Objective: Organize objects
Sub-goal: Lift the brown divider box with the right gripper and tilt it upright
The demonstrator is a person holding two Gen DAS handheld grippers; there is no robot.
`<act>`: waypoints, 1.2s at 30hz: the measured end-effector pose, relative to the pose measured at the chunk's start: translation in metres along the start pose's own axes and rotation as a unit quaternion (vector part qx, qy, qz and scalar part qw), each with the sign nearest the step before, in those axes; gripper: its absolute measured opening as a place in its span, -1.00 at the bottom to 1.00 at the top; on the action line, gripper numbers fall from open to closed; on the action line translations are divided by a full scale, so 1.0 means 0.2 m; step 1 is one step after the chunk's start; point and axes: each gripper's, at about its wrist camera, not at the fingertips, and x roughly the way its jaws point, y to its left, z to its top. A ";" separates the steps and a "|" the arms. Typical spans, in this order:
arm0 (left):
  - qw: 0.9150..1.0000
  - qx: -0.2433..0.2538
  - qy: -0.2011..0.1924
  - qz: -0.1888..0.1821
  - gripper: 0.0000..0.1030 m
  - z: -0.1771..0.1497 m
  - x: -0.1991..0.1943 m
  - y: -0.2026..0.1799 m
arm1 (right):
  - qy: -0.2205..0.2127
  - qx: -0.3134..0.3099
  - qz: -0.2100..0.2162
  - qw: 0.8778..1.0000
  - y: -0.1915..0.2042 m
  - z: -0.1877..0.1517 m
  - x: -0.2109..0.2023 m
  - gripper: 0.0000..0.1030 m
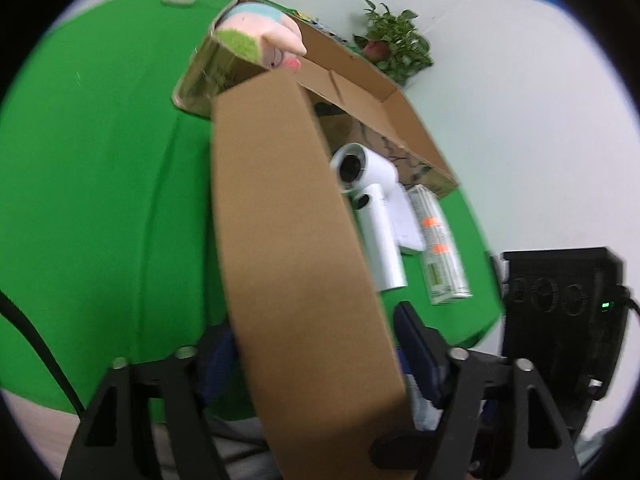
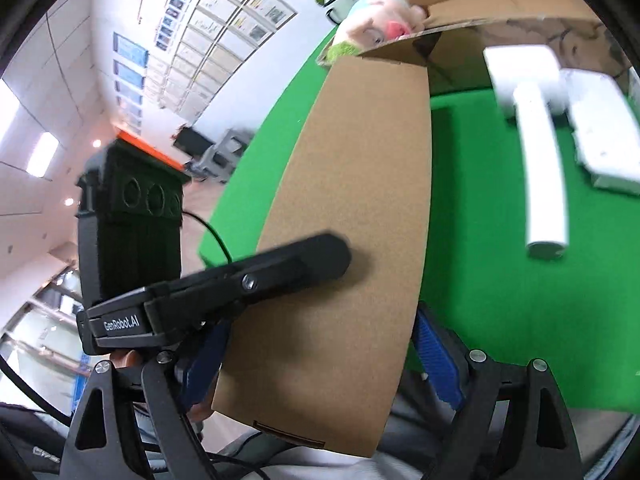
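**A:** Green tabletop, white wall behind, potted plants along the back edge. Cardboard box sits open at the far side. Status?

**B:** Partly done, I'd say. Plush pig already in the box, head poking over the rim. White hair dryer lies on the cloth just outside the box opening, a white flat pack and a printed carton right beside it. Those three look left to stow.

**A:** Claws?

**B:** Long box flap runs toward both cameras. Left claw straddles it, blue pads on either side, spread about the flap's width. Can't tell whether they're pinching it. Right claw same picture: flap between the pads, contact unclear. Neither carries an item.

**A:** So the flap's being handled, not the objects?

**B:** My read: flap gets held back or folded first, loose items go in after.
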 end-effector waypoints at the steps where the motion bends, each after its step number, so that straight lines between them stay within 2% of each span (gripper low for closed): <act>1: 1.000 0.002 -0.001 0.003 0.30 0.00 0.00 -0.01 | -0.001 0.000 0.001 1.000 0.00 0.00 0.00 0.67; 3: 1.000 -0.001 0.001 0.005 0.27 0.01 0.00 -0.03 | -0.003 -0.009 -0.011 1.000 0.00 0.00 -0.01 0.67; 6: 1.000 0.007 -0.006 0.026 0.24 0.03 -0.01 -0.09 | -0.017 -0.024 -0.029 0.999 0.01 0.01 -0.05 0.81; 8: 0.999 0.010 -0.013 0.027 0.08 0.05 -0.03 -0.11 | -0.024 -0.029 -0.042 0.998 0.01 0.02 -0.07 0.89; 11: 0.999 0.027 -0.021 0.019 0.06 0.09 -0.05 -0.18 | -0.035 -0.043 -0.080 0.995 0.00 0.01 -0.14 0.89; 22: 0.994 0.101 0.016 -0.028 0.05 0.11 0.18 -0.44 | -0.095 -0.039 -0.126 0.987 -0.04 -0.06 -0.51 0.88; 26: 0.993 0.114 0.020 -0.025 0.05 0.10 0.18 -0.46 | -0.108 -0.045 -0.148 0.982 -0.04 -0.08 -0.60 0.88; 30: 0.995 0.099 -0.009 -0.015 0.06 0.09 0.05 -0.36 | -0.112 -0.047 -0.156 0.980 -0.01 -0.10 -0.62 0.87; 33: 0.996 0.084 -0.019 -0.022 0.06 0.10 0.04 -0.31 | -0.117 -0.067 -0.172 0.976 0.04 -0.13 -0.60 0.78; 36: 0.995 0.090 -0.026 -0.047 0.06 0.14 0.07 -0.34 | -0.110 -0.094 -0.184 0.972 0.10 -0.09 -0.53 0.70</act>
